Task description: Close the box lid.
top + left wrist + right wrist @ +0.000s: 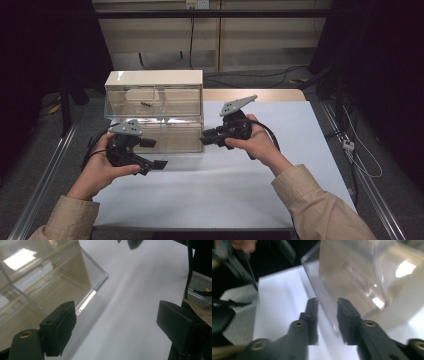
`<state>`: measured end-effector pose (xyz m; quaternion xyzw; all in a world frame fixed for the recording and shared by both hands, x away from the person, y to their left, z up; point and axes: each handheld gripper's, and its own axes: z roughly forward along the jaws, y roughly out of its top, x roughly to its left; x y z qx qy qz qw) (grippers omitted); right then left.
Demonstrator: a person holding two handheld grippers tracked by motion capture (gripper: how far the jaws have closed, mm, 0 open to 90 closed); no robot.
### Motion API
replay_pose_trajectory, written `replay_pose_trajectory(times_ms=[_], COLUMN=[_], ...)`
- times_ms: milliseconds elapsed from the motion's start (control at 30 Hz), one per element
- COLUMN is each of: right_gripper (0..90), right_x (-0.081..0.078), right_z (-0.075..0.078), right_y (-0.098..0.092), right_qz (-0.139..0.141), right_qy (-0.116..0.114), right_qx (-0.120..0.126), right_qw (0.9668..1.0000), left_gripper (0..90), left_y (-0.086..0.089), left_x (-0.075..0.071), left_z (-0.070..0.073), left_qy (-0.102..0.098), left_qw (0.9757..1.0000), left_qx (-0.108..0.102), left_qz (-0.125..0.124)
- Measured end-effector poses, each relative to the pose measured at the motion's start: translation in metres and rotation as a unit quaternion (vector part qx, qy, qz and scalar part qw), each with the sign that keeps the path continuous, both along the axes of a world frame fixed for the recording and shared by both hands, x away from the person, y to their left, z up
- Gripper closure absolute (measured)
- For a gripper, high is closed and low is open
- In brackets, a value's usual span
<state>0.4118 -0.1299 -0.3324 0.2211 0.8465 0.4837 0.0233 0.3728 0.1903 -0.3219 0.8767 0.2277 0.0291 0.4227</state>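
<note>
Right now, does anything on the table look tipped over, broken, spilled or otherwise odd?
Nothing stands out. The clear plastic box stands upright and square on the white table, with no cracks or spills to see. A small dark object lies inside it, too small to identify. Both grippers are beside the box's front corners.

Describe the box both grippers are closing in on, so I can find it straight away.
Start at the white sheet covering the table. At its far left edge stands the clear plastic box, between the left gripper and right gripper. Its see-through walls and opaque cream top mark it out.
</note>
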Motion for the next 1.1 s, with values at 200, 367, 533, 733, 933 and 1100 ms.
replay_pose_trajectory(times_ms=[200,367,533,733,933,1100], right_gripper=[38.4,29.3,23.5,20.6,19.8,19.7], right_x=[-0.019,-0.035,-0.046,-0.06,-0.077,-0.088], right_z=[-0.028,-0.047,-0.062,-0.077,-0.094,-0.103], right_y=[-0.016,-0.03,-0.048,-0.075,-0.107,-0.127], right_qz=[-0.009,-0.01,-0.029,-0.054,-0.087,-0.11], right_qy=[0.004,0.002,0.001,-0.004,-0.007,-0.008], right_qx=[-0.029,-0.047,-0.055,-0.065,-0.081,-0.077], right_qw=[0.9995,0.9989,0.9981,0.9964,0.9929,0.9909], left_gripper=[15.0,14.3,14.3,13.9,13.5,13.3], left_y=[-0.001,-0.003,-0.005,-0.004,-0.002,-0.003], left_x=[-0.006,-0.008,-0.011,-0.014,-0.014,-0.015], left_z=[-0.02,-0.036,-0.05,-0.065,-0.079,-0.088], left_qy=[-0.004,-0.002,-0.002,0.001,0.005,0.006], left_qw=[0.9999,0.9998,0.9995,0.9995,0.9993,0.9992], left_qx=[0.01,0.022,0.03,0.032,0.035,0.037], left_qz=[-0.001,-0.001,-0.002,0.006,0.015,0.015])
